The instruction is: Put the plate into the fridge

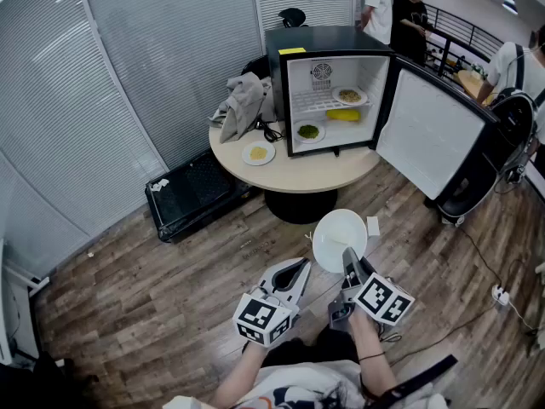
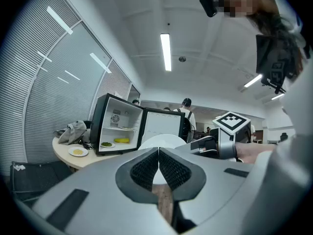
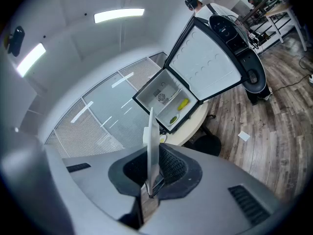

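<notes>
My right gripper (image 1: 349, 262) is shut on the rim of an empty white plate (image 1: 339, 239), held over the wooden floor in front of the round table. Edge-on in the right gripper view, the plate (image 3: 151, 146) stands between the pads of the right gripper (image 3: 152, 173). My left gripper (image 1: 300, 273) hangs beside it, shut and empty; in the left gripper view its pads (image 2: 146, 170) meet, with the plate (image 2: 164, 142) behind them. The small black fridge (image 1: 332, 88) stands on the table with its door (image 1: 434, 135) swung open to the right.
Inside the fridge a plate of food (image 1: 349, 96) sits on the shelf, a yellow thing (image 1: 343, 115) and a plate of greens (image 1: 308, 131) below. On the table (image 1: 298, 173) lie another plate (image 1: 258, 152) and a grey cloth (image 1: 243, 100). A black case (image 1: 192, 192) lies on the floor. People stand behind.
</notes>
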